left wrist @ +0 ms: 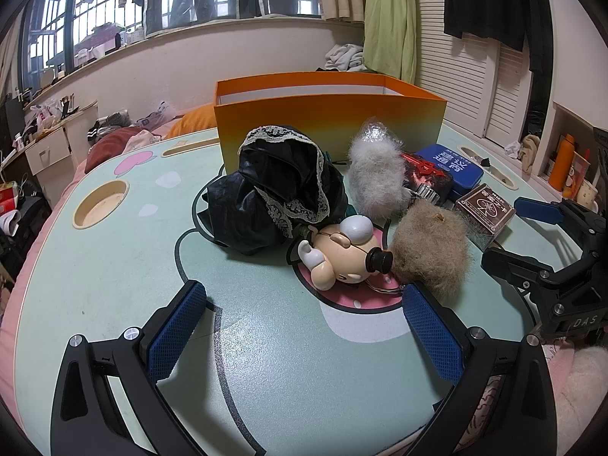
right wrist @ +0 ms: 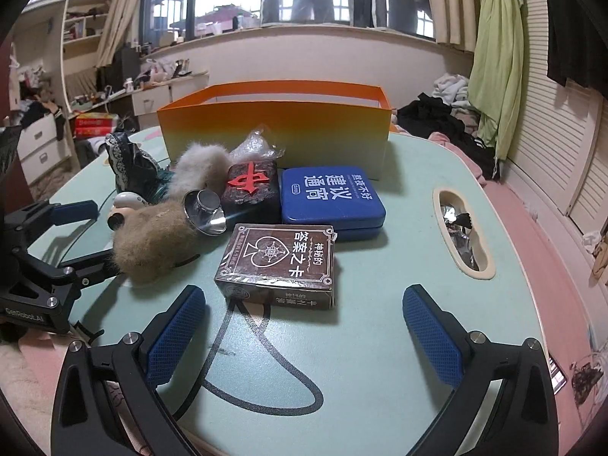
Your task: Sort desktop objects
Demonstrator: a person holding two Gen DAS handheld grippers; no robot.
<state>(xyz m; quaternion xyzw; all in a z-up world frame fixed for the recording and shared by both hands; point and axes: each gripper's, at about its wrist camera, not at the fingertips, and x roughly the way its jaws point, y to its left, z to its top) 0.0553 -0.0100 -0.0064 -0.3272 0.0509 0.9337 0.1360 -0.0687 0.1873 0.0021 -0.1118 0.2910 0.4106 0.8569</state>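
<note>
Sitting at the far side of the bench (left wrist: 114,304), the orange box (left wrist: 326,121) looks like the bin meant to take the loose things, which are all bunched just in front of it. The black lace-trimmed cloth (left wrist: 273,197) lies against the box's front wall, with the small doll figure (left wrist: 342,250) lying on its side in front of the cloth. A white fur ball (left wrist: 376,178) and a brown fur ball (left wrist: 429,250) sit in front of the box too, beside the blue tin (right wrist: 330,197), the dark mahjong-tile block (right wrist: 250,186) and the brown card pack (right wrist: 281,266).

Nothing appears to be in the box yet, though its floor is hidden. The left hand-held gripper (left wrist: 304,304) hangs spread wide and empty, pointed at the doll, probably lining up a first pick. The right hand-held gripper (right wrist: 304,307) is equally wide and empty, framing the card pack, whose flat sides should suit a squeeze.
</note>
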